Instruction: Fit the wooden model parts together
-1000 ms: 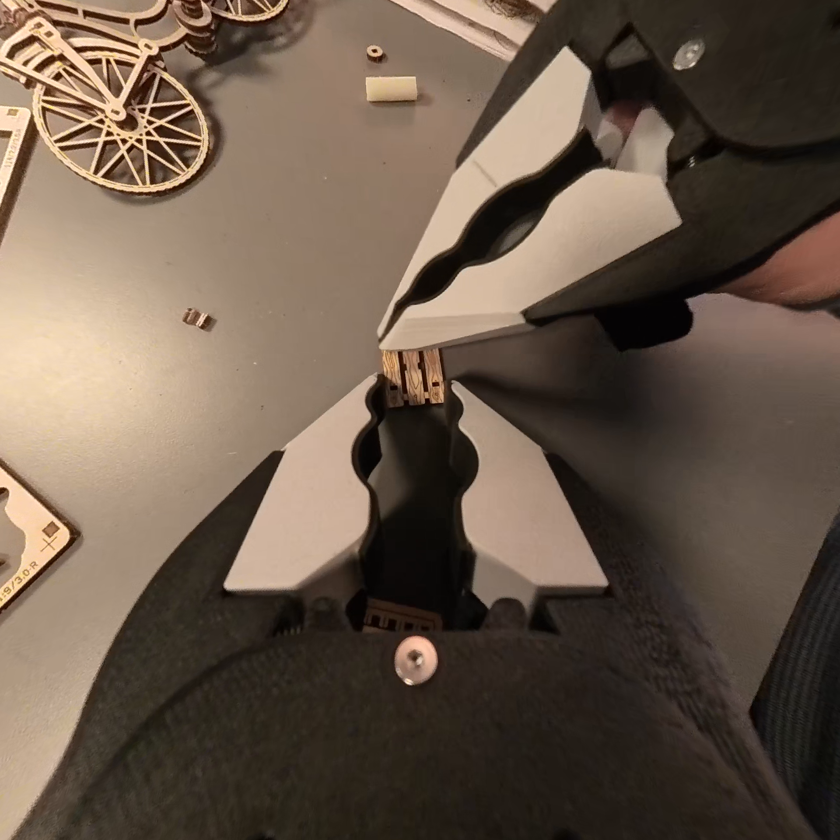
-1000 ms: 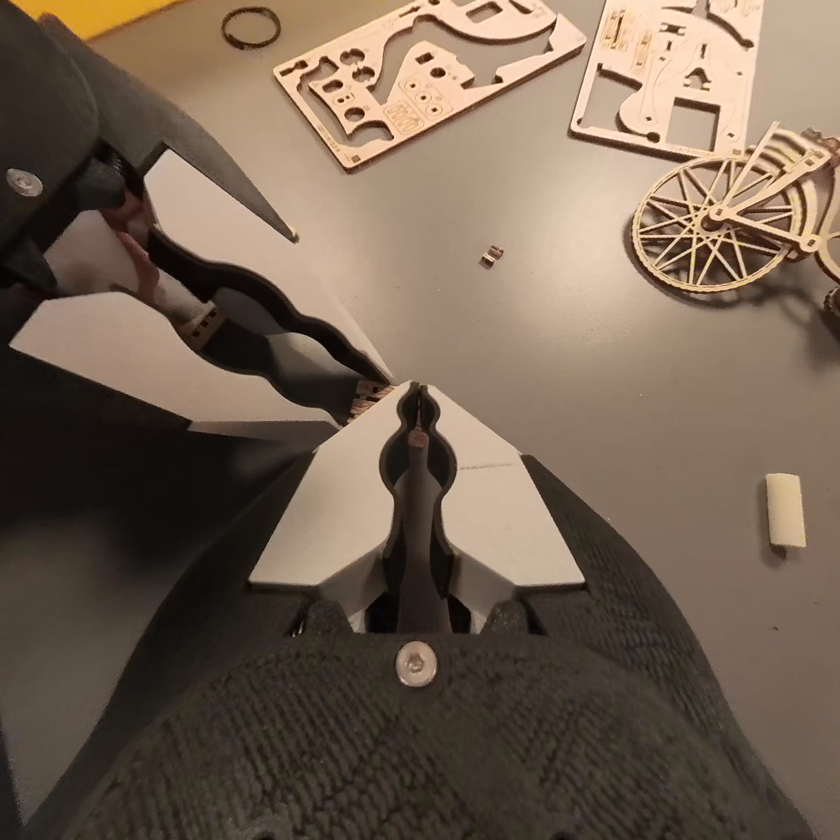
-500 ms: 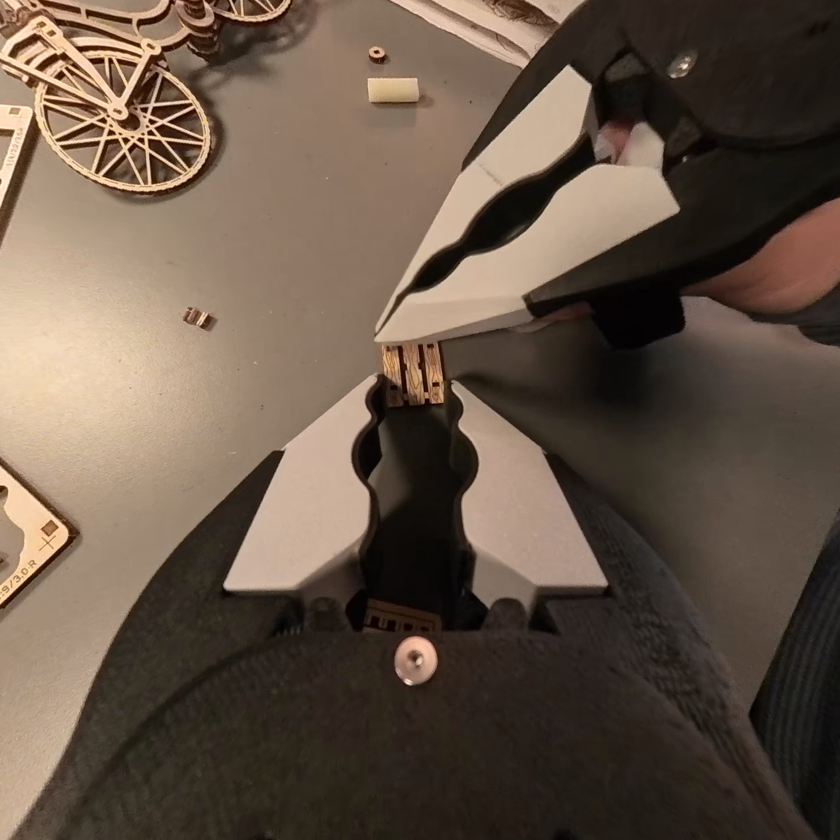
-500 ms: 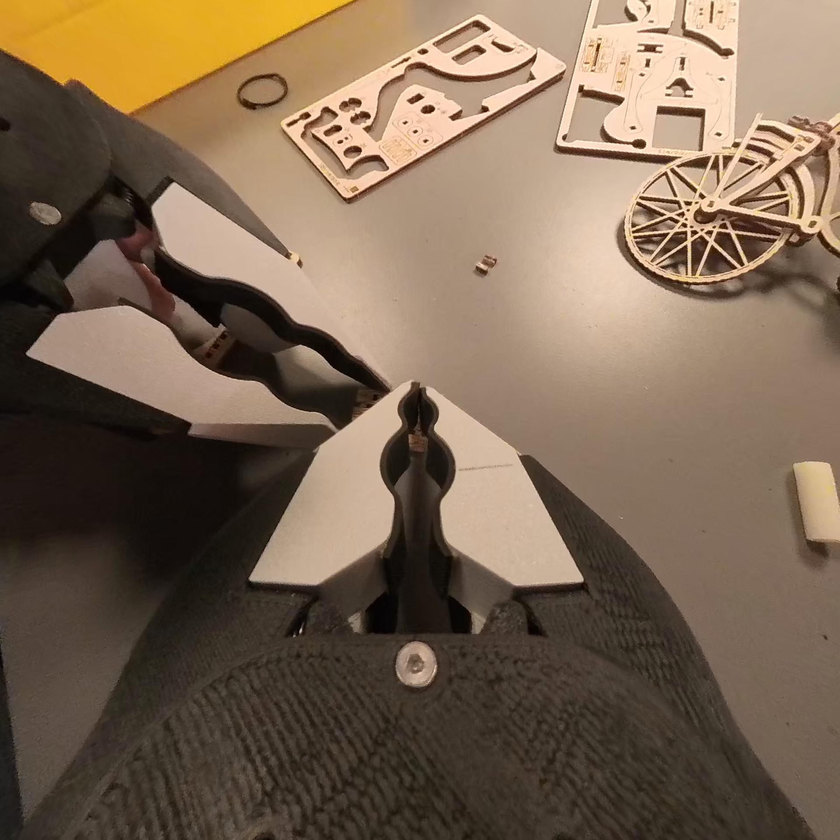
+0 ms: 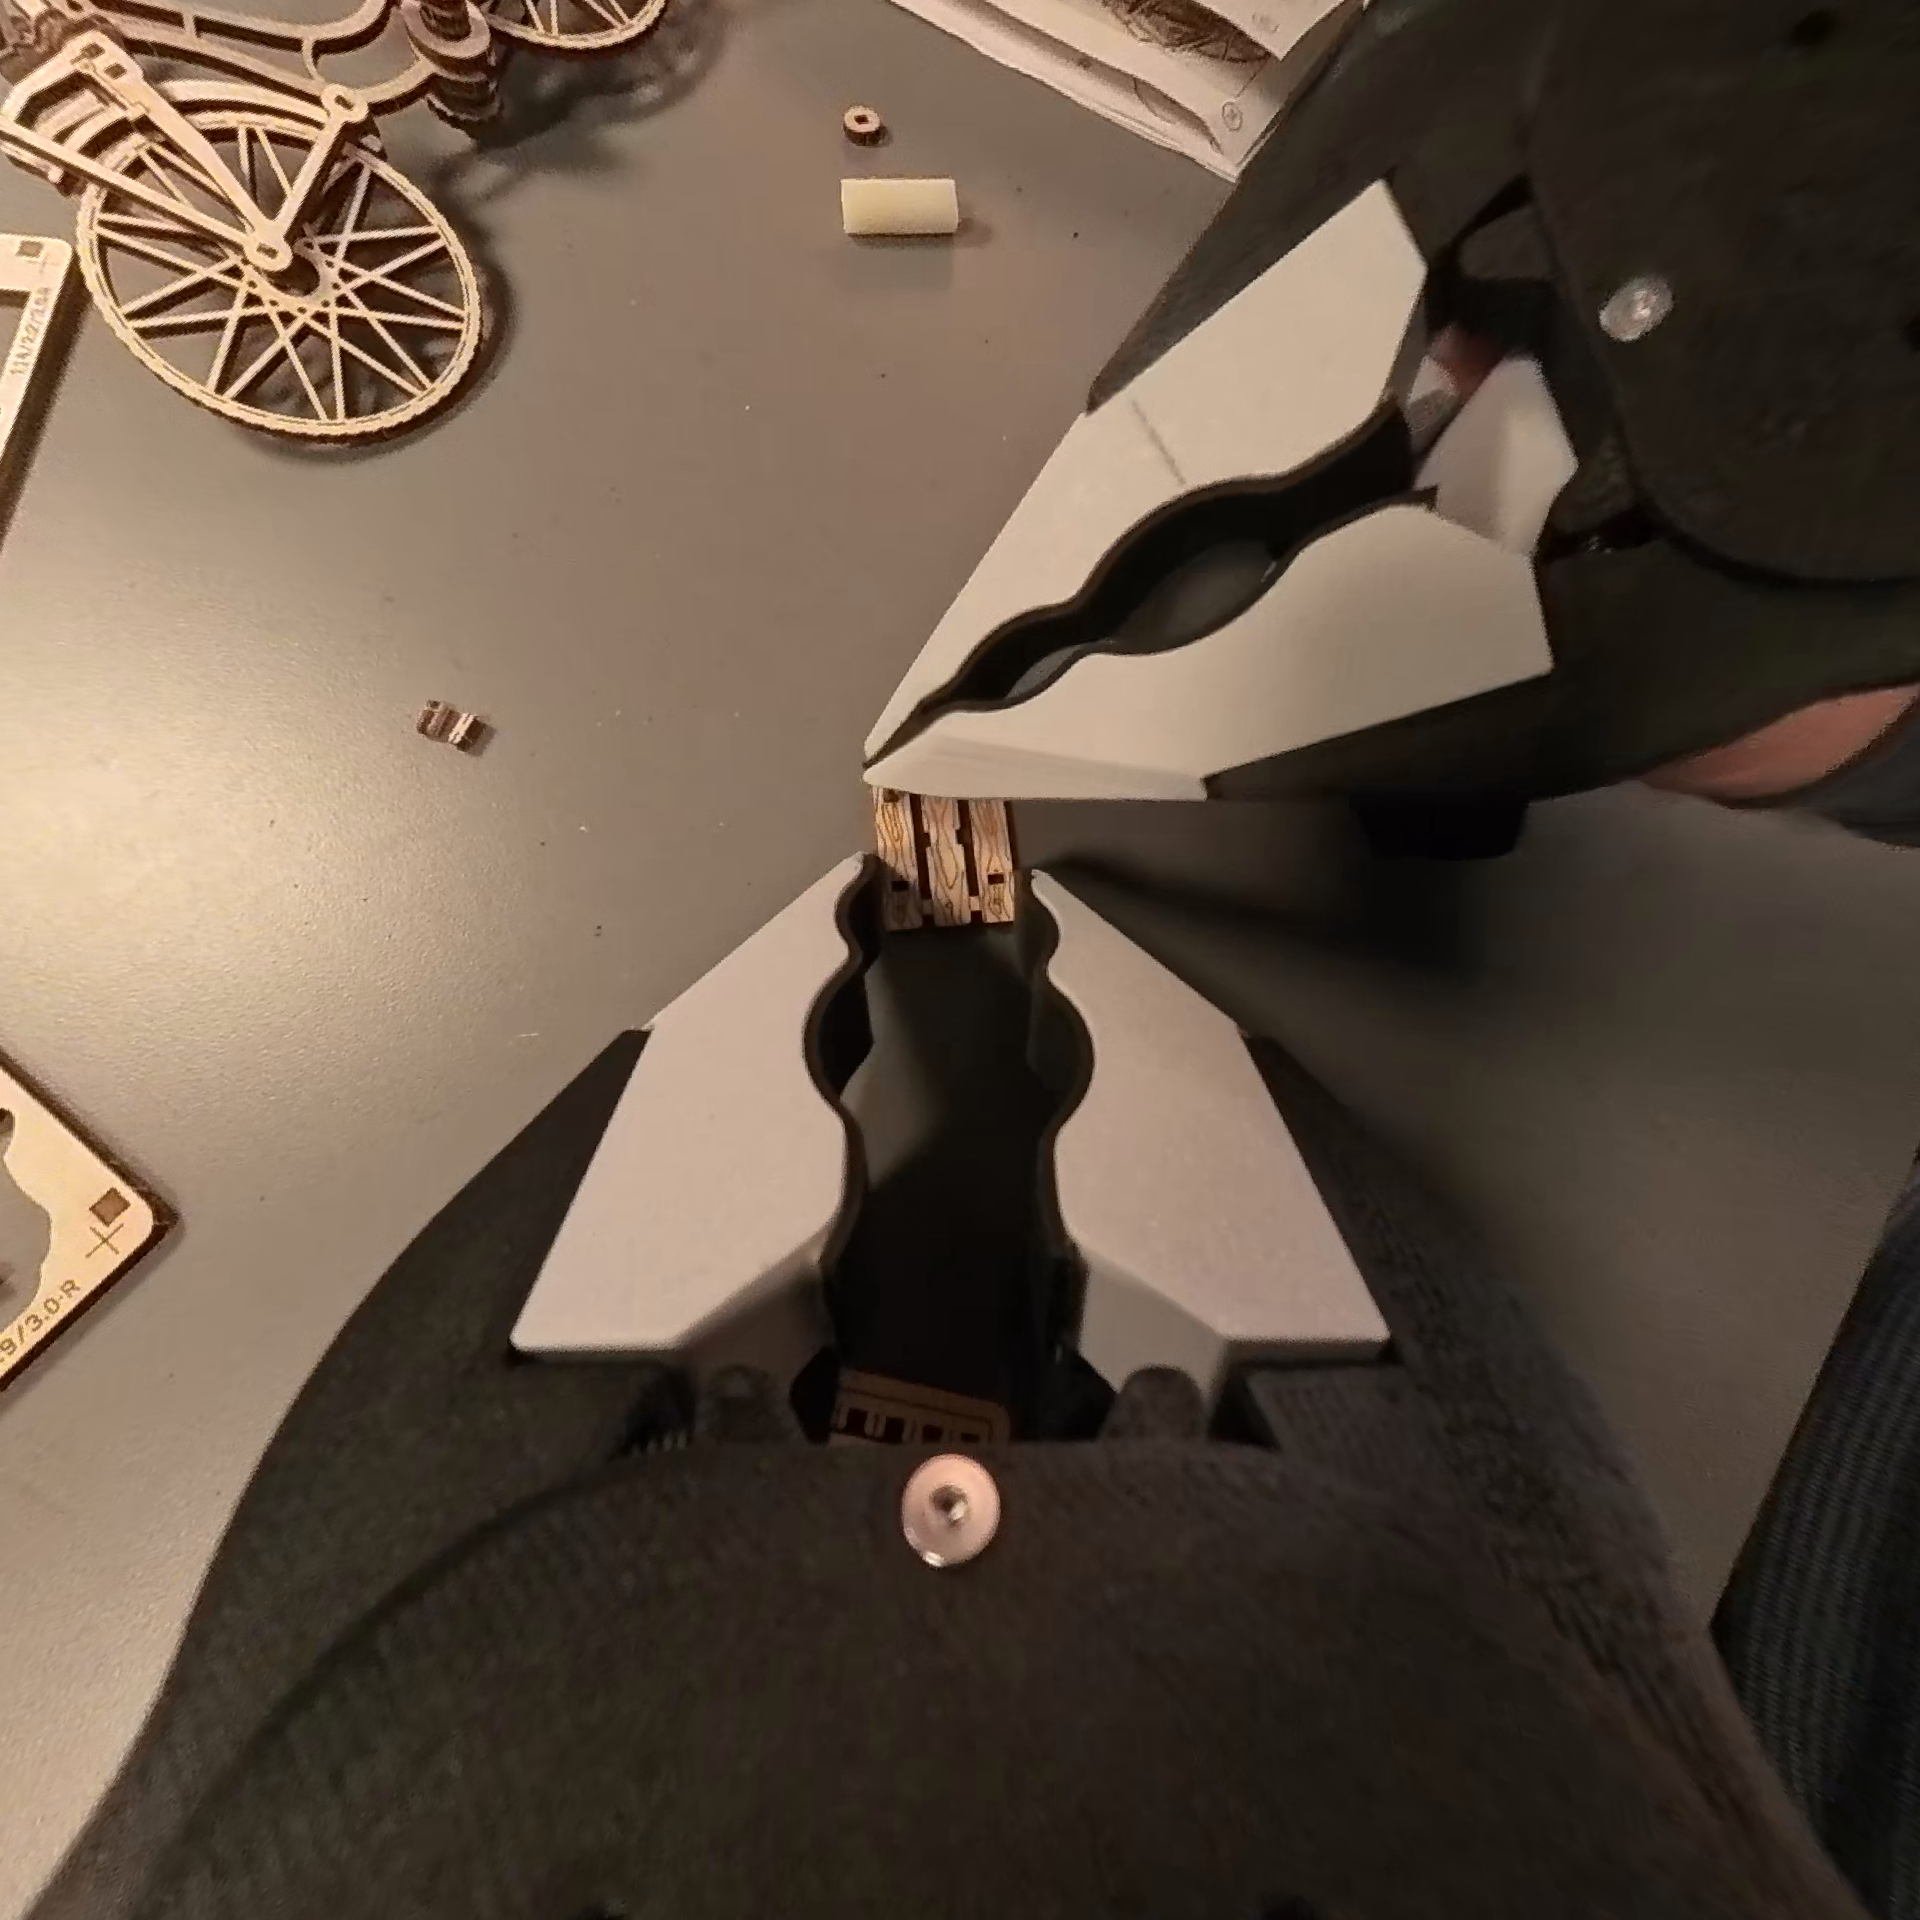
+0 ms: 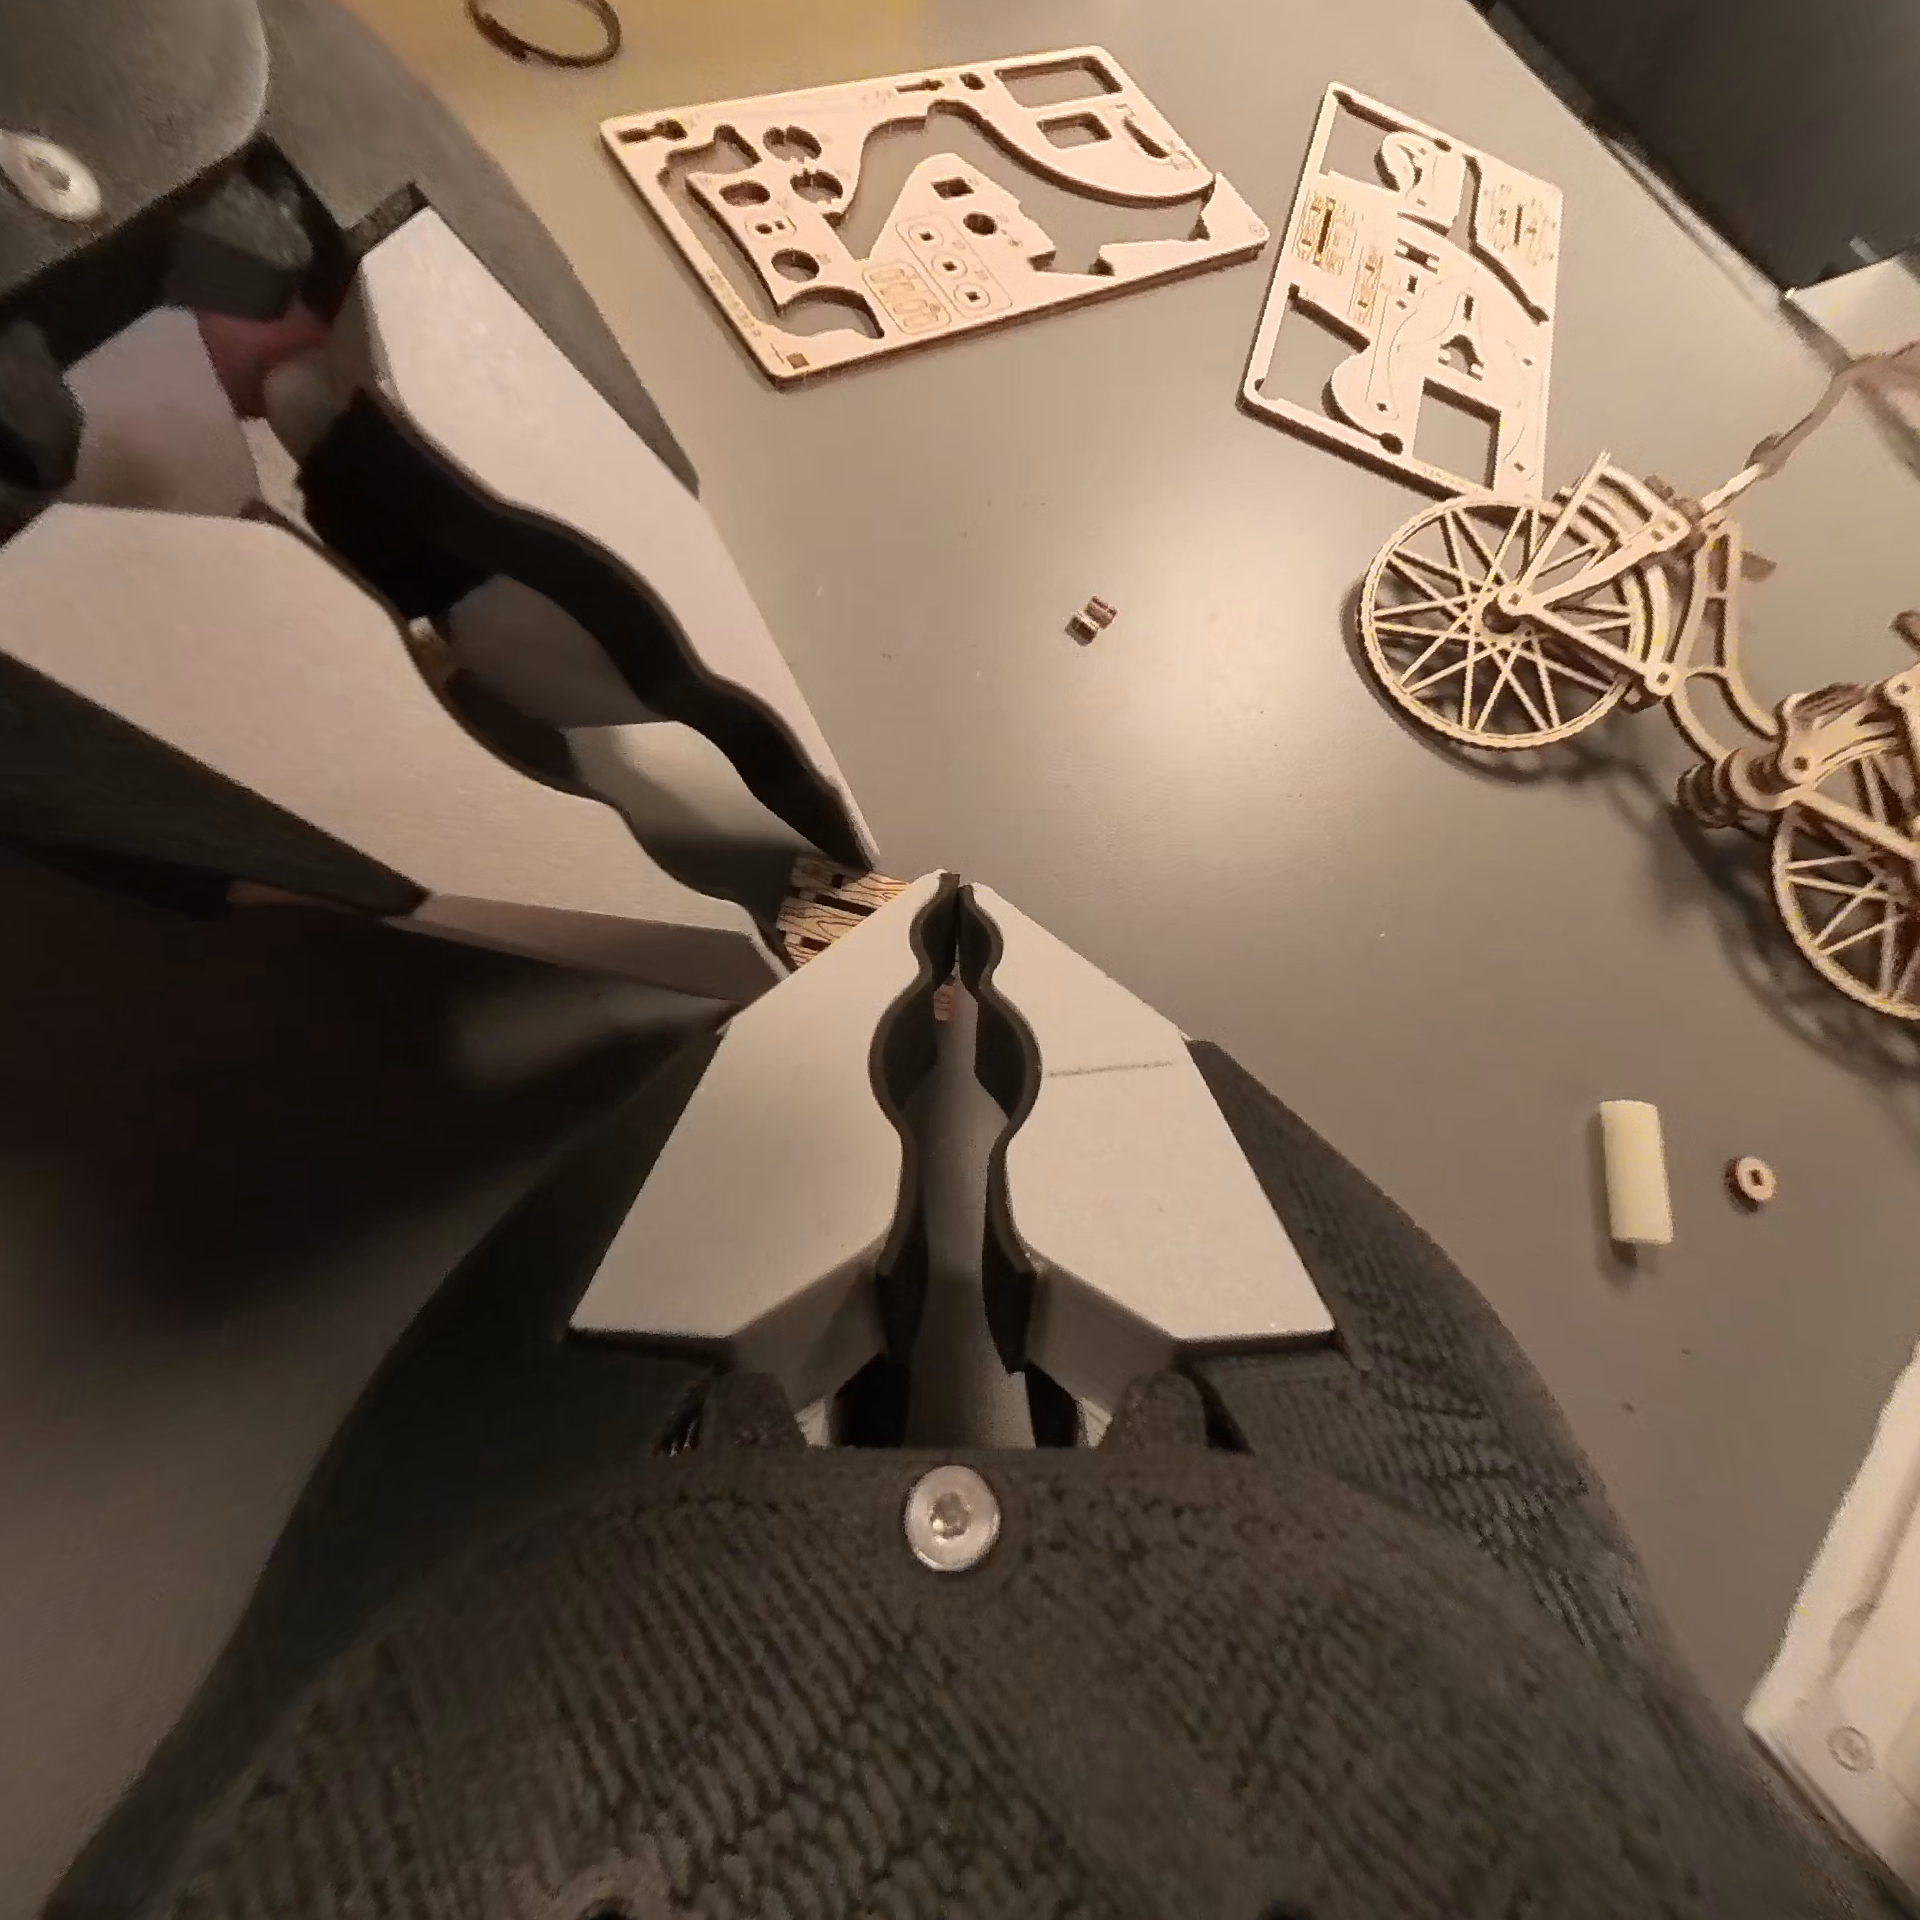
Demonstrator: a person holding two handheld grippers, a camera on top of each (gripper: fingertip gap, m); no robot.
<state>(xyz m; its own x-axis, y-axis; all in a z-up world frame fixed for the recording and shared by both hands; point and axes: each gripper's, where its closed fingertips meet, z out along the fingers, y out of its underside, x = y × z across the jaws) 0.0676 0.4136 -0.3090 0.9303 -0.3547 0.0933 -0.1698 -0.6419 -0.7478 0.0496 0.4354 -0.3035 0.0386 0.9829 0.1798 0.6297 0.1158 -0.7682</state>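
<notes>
My left gripper [image 5: 951, 875] is shut on a small slatted wooden piece [image 5: 948, 868], which it holds by its sides above the grey table. In the left wrist view my right gripper [image 5: 885, 771] comes in from the upper right, and its closed tip touches the top edge of that piece. In the right wrist view my right gripper [image 6: 952, 891] is shut, with a tiny wooden part [image 6: 945, 1003] pinched between the fingers. The slatted piece [image 6: 836, 902] shows just left of its tip, held in the left gripper [image 6: 821, 912]. The contact point is hidden.
A wooden bicycle model [image 5: 281, 260] lies at the back, with two punched part sheets [image 6: 935, 218] [image 6: 1413, 301] near it. On the table are a pale block [image 5: 899, 206], a small wooden ring [image 5: 862, 125] and a tiny loose part [image 5: 452, 722]. Another sheet corner [image 5: 73, 1226] lies at the left. Left and right tips are no more than a few centimetres apart.
The right gripper has swung its body round and tilted while its tip stayed on the slatted piece. The left gripper has held still with the piece.
</notes>
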